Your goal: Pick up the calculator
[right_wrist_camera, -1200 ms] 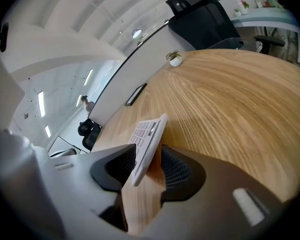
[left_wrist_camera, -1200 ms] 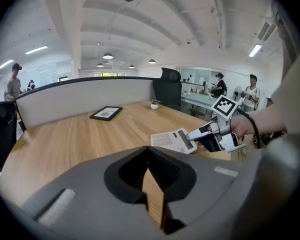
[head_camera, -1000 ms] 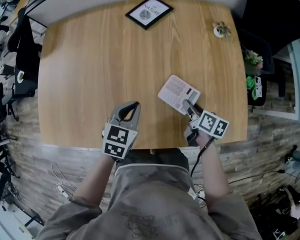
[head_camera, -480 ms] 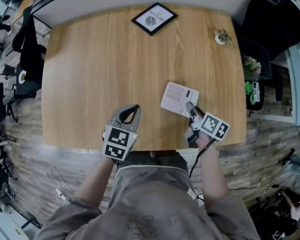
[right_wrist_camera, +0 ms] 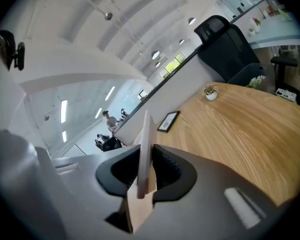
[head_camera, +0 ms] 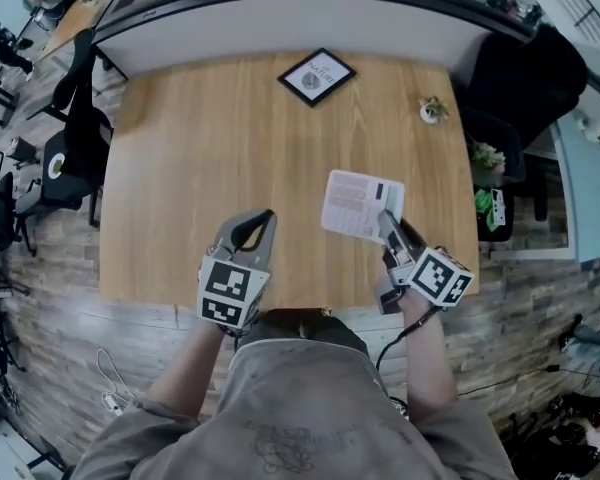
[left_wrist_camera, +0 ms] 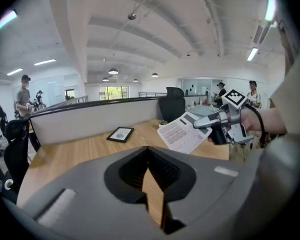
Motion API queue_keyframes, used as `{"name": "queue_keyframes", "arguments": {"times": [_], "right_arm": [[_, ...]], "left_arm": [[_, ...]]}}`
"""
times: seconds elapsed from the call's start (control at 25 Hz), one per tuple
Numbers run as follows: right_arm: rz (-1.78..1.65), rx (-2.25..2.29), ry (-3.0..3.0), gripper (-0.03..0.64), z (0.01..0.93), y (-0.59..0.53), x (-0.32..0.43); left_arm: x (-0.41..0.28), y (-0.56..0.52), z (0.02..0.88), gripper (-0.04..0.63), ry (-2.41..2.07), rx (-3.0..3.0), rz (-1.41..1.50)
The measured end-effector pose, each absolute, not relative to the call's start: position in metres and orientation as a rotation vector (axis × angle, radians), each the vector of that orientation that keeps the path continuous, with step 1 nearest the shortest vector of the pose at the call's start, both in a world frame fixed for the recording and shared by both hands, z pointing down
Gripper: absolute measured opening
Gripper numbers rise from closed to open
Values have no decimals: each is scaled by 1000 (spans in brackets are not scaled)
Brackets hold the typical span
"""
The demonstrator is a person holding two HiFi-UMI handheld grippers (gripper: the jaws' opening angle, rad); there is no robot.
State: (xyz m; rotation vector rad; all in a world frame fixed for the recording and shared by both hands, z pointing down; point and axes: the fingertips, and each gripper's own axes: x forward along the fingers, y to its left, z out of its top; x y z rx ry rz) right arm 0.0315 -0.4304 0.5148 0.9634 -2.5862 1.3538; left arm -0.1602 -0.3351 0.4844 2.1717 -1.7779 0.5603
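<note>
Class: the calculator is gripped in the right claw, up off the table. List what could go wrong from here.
1. The right claw pinches the calculator only at one edge, so it may pivot or slip out.
2. It is held clear above the table, so a drop could crack it.

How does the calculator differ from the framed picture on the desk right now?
Colour: the calculator is white, the framed picture black-edged.
Pose: the calculator is clamped at one edge in the right gripper, raised off the table; the framed picture lies flat near the table's far side.
Both are flat rectangles.
</note>
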Motion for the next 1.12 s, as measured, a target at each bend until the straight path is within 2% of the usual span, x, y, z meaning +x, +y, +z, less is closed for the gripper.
{"name": "queue_keyframes", "arguments": {"times": [0.16, 0.56, 0.8, 1.12], "right_arm": [[1352, 941, -2779, 72, 440, -424, 27], [773, 1181, -3016, 69, 301, -396, 45], [600, 1209, -3078, 69, 265, -377, 40], [510, 1162, -3044, 69, 261, -377, 37]], "left_arm": [[-166, -328, 427, 2, -1861, 2252, 496], [-174, -312, 306, 2, -2038, 2392, 346], [-183, -299, 280, 2, -2079, 2398, 318], [-175, -298, 281, 2, -2064, 2321, 345]]}}
